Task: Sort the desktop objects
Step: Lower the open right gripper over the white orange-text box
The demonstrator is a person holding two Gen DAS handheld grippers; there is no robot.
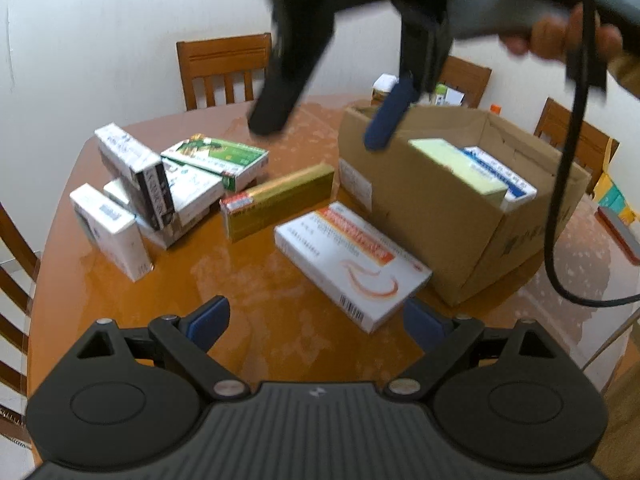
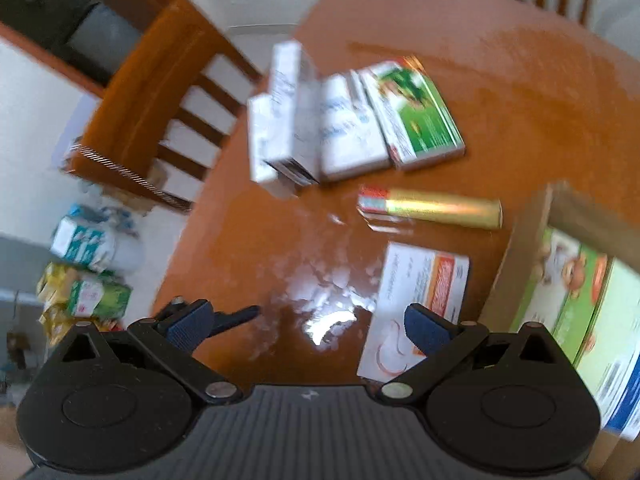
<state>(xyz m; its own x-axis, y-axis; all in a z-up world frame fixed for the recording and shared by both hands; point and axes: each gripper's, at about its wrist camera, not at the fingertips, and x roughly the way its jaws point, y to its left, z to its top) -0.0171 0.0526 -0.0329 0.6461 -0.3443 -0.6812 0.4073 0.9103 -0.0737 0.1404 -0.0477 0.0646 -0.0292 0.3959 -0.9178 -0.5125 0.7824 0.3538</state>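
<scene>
A: What's closest in the left wrist view?

B: The left gripper (image 1: 316, 322), its blue-padded fingers spread wide with nothing between them, above the wooden table (image 1: 256, 304). Just past it a white and orange box (image 1: 352, 266) lies flat, close beside the cardboard carton (image 1: 436, 216).

A: And further out?

B: A gold box (image 1: 276, 200) lies flat near the carton's corner. Left of that is a cluster of white boxes (image 1: 132, 200), some leaning on each other, with a green and white box (image 1: 218, 160) resting on the far side of the pile. Inside the carton a pale green box (image 1: 460, 168) and a blue and white box (image 1: 500, 176) stand on edge.

A: The other claw?

B: The right gripper (image 2: 316, 322) is also wide open and holding nothing. In the left view it hangs blurred above the carton's far edge, gripped by a hand (image 1: 560, 36). Chairs (image 1: 224, 68) stand behind the table.
</scene>
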